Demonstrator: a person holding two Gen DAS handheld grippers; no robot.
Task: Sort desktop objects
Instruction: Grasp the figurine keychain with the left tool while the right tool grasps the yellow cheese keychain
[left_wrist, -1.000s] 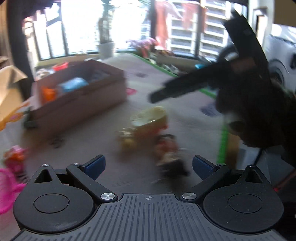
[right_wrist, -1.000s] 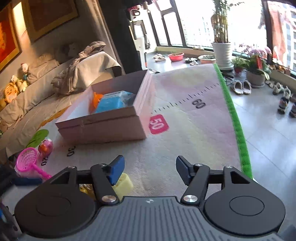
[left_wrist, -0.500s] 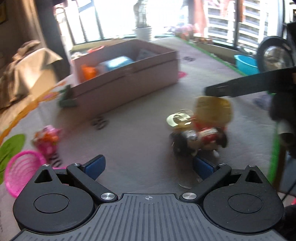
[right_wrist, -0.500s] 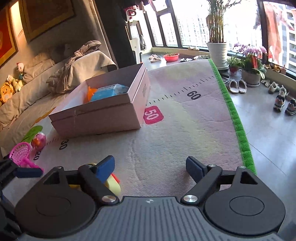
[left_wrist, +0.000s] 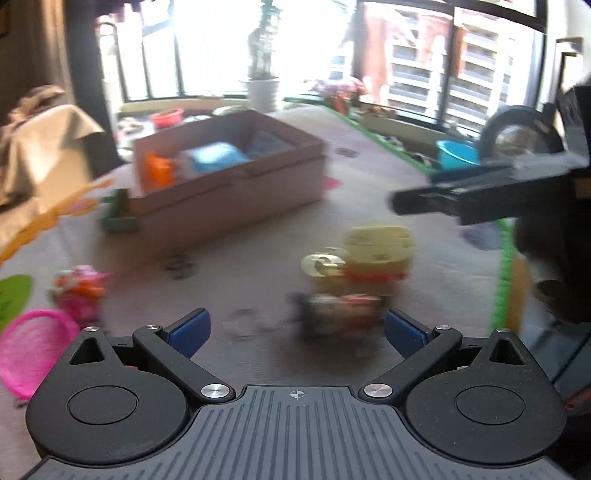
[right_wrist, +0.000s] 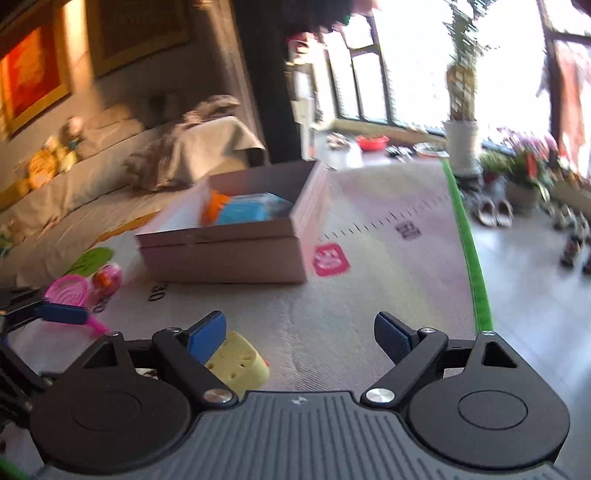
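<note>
A pink cardboard box (left_wrist: 236, 192) stands on the mat with an orange thing and a blue pack inside; it also shows in the right wrist view (right_wrist: 229, 251). A yellow toy (left_wrist: 376, 247), a gold ring-shaped piece (left_wrist: 323, 264) and a small dark-and-red toy (left_wrist: 340, 314) lie just ahead of my left gripper (left_wrist: 295, 330), which is open and empty. My right gripper (right_wrist: 299, 332) is open and empty above the mat; the yellow toy (right_wrist: 238, 365) lies under its left finger. The right gripper reaches in at the right of the left wrist view (left_wrist: 461, 195).
A pink basket (left_wrist: 29, 354) and a pink-orange toy (left_wrist: 79, 291) lie at the left. A green block (left_wrist: 118, 218) sits by the box's corner. The mat's green edge (right_wrist: 469, 251) runs along the right, with floor, shoes and plant pots beyond. A sofa stands at the left.
The left gripper has swung round and now faces the toys with the dark-and-red toy nearer its fingers. The right gripper has risen a little and its fingers have opened wider.
</note>
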